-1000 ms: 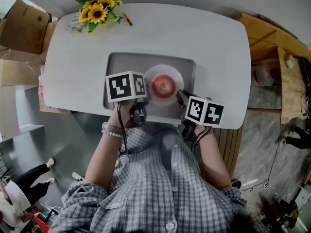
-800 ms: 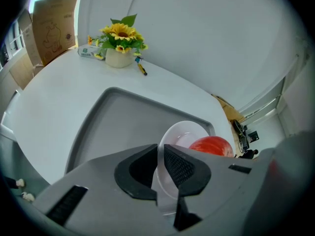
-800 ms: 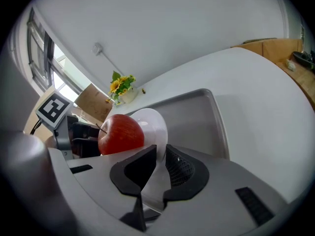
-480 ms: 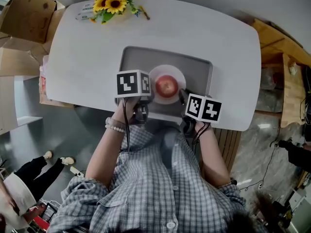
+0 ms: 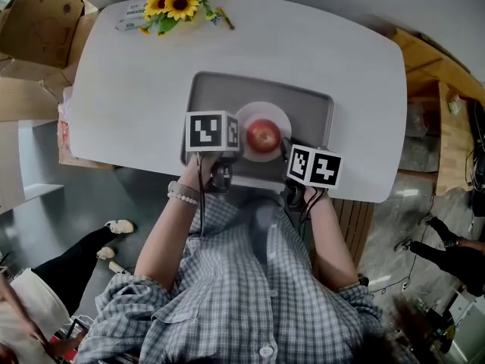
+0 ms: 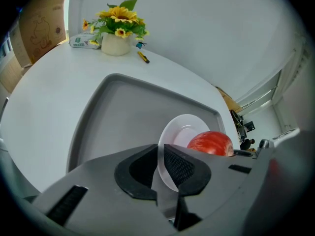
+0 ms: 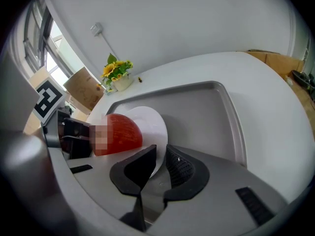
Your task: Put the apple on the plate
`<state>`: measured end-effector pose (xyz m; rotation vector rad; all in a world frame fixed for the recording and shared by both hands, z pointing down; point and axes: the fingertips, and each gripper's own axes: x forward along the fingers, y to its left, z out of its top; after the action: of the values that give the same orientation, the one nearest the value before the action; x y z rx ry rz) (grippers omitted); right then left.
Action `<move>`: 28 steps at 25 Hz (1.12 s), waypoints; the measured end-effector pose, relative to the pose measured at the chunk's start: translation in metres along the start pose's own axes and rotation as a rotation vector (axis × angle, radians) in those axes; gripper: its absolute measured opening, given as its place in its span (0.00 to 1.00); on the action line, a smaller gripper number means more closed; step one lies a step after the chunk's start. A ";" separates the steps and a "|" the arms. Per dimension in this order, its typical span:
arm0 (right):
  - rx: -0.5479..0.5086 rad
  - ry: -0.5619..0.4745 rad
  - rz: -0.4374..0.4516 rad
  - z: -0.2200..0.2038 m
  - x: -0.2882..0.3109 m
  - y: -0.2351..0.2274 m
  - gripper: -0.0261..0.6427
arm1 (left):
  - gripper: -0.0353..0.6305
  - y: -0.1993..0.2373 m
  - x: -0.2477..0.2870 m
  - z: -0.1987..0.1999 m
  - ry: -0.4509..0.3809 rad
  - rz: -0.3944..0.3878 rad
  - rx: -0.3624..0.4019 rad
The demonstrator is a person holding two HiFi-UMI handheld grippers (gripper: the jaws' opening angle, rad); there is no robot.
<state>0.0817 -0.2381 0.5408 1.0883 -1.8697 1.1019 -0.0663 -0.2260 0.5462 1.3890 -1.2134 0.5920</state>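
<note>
Red apple (image 6: 210, 142) sat on the white plate (image 6: 183, 131), left gripper (image 6: 161, 149) and right gripper (image 7: 160, 151) each clenched on its rim; placing looked done, next: release cleanly.

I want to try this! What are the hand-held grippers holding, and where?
Both pinch the white plate by its rim: left hand-held gripper one side, right hand-held gripper the other. The apple sits on it.

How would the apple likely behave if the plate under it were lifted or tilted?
Round and lying loose on the shallow plate, the apple would probably roll once the plate tilts. Its skin looks smooth and glossy, so it is likely slippery. It seems firm and fairly heavy for its size.
</note>
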 end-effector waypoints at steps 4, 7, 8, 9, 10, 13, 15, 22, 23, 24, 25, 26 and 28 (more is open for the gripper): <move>-0.009 -0.001 0.005 0.000 0.001 0.000 0.14 | 0.12 0.001 0.003 -0.001 0.002 0.001 0.014; -0.023 -0.008 0.012 0.000 0.002 0.000 0.14 | 0.12 -0.001 0.004 -0.002 0.001 -0.014 0.025; -0.032 -0.010 0.017 -0.001 0.001 0.000 0.14 | 0.12 -0.002 0.004 -0.003 0.002 -0.024 0.027; -0.041 -0.013 0.024 0.000 0.001 0.001 0.14 | 0.13 -0.003 0.004 -0.003 0.002 -0.033 0.029; -0.045 -0.018 0.032 0.001 0.000 0.002 0.14 | 0.13 -0.005 0.004 -0.002 0.000 -0.042 0.028; -0.033 -0.041 0.049 0.005 -0.002 0.002 0.14 | 0.13 -0.004 0.001 -0.001 -0.018 -0.052 0.012; -0.018 -0.060 0.055 0.008 -0.004 -0.001 0.14 | 0.13 -0.002 -0.004 0.002 -0.045 -0.049 0.008; 0.017 -0.243 0.027 0.038 -0.040 -0.014 0.14 | 0.12 -0.007 -0.044 0.040 -0.256 -0.110 0.029; 0.020 -0.275 0.030 0.043 -0.048 -0.014 0.14 | 0.12 -0.010 -0.052 0.046 -0.291 -0.124 0.037; 0.020 -0.302 0.033 0.048 -0.056 -0.014 0.14 | 0.12 -0.012 -0.061 0.051 -0.326 -0.136 0.044; 0.017 -0.327 0.038 0.053 -0.066 -0.013 0.13 | 0.11 -0.014 -0.069 0.056 -0.357 -0.145 0.049; 0.008 -0.353 0.044 0.058 -0.077 -0.010 0.12 | 0.10 -0.017 -0.077 0.059 -0.386 -0.152 0.053; -0.021 -0.421 0.066 0.072 -0.103 -0.002 0.11 | 0.09 -0.024 -0.092 0.065 -0.442 -0.166 0.067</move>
<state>0.1142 -0.2718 0.4244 1.3331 -2.2492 0.9369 -0.0951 -0.2609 0.4397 1.7163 -1.4132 0.2139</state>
